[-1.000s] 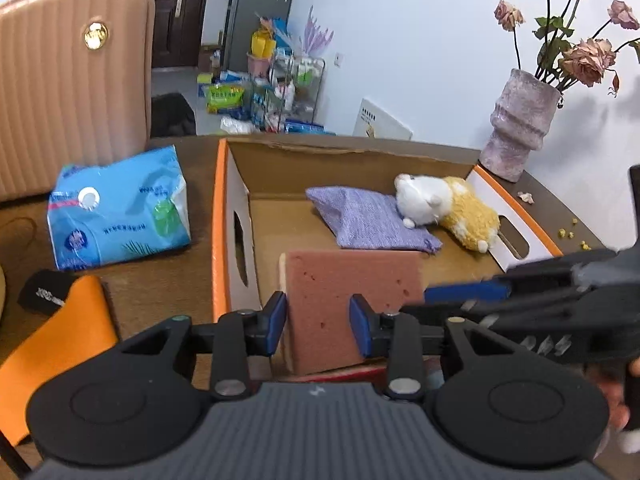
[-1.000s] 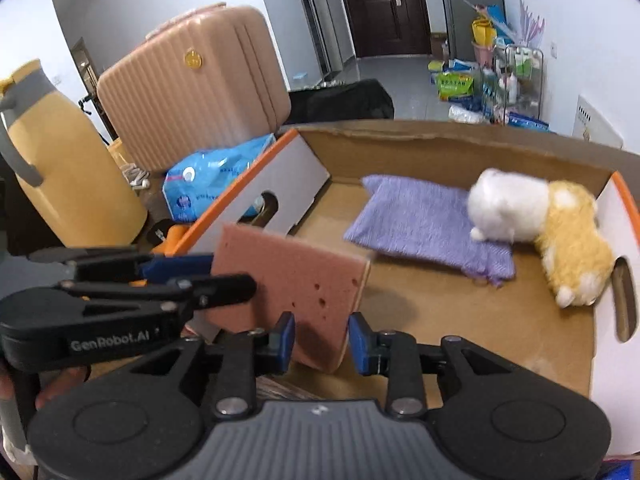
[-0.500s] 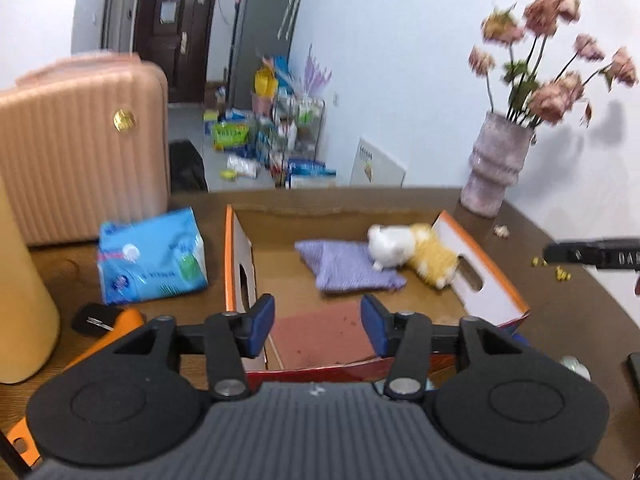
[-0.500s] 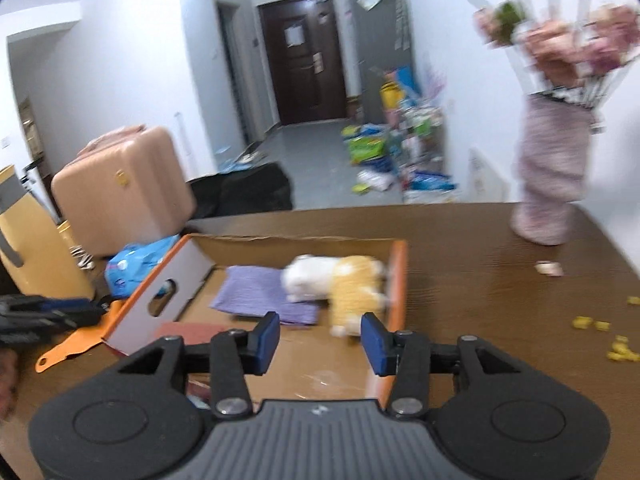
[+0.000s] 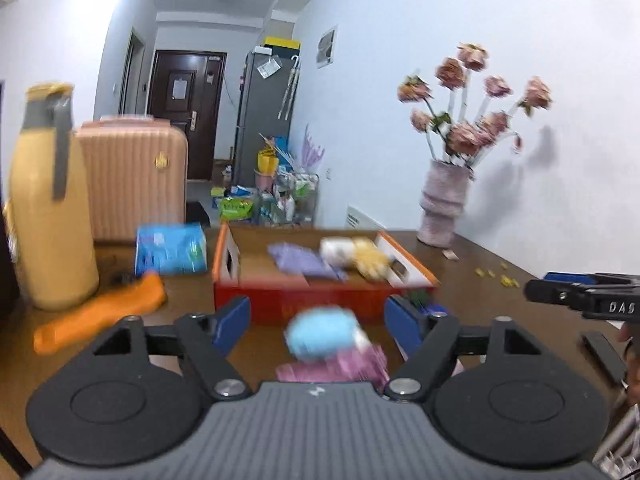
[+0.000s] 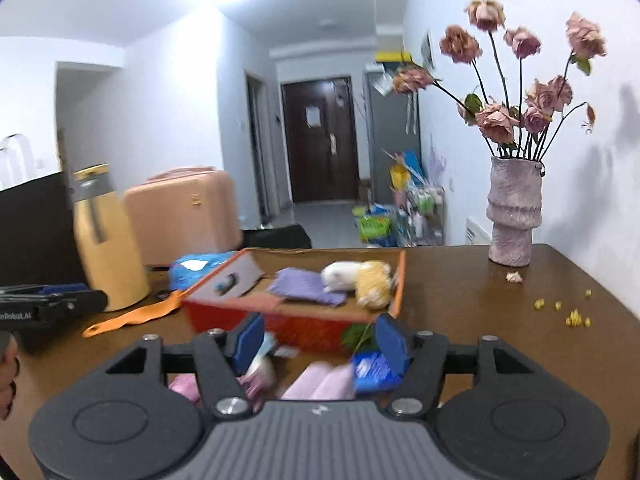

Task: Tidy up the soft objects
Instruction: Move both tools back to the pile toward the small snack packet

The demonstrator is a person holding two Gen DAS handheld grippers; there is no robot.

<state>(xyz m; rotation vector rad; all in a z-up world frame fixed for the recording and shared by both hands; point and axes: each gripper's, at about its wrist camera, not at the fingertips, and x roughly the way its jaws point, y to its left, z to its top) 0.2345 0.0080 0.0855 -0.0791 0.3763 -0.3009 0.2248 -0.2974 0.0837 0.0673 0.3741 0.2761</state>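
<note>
Both grippers' jaws, just opening and empty, hang above soft bundles [image 5: 332,348] at lower centre, nearer the left gripper [image 5: 318,322] than the right gripper [image 6: 320,344].

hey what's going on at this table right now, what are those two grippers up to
A person is sorting soft things into the cardboard box. A purple cloth, a white and yellow plush toy and a reddish sponge already lie in it. The left gripper and right gripper hold nothing; their jaws have just been opening and both have pulled back from the box. More soft items, blurred pink and blue, wait on the table in front of it.
</note>
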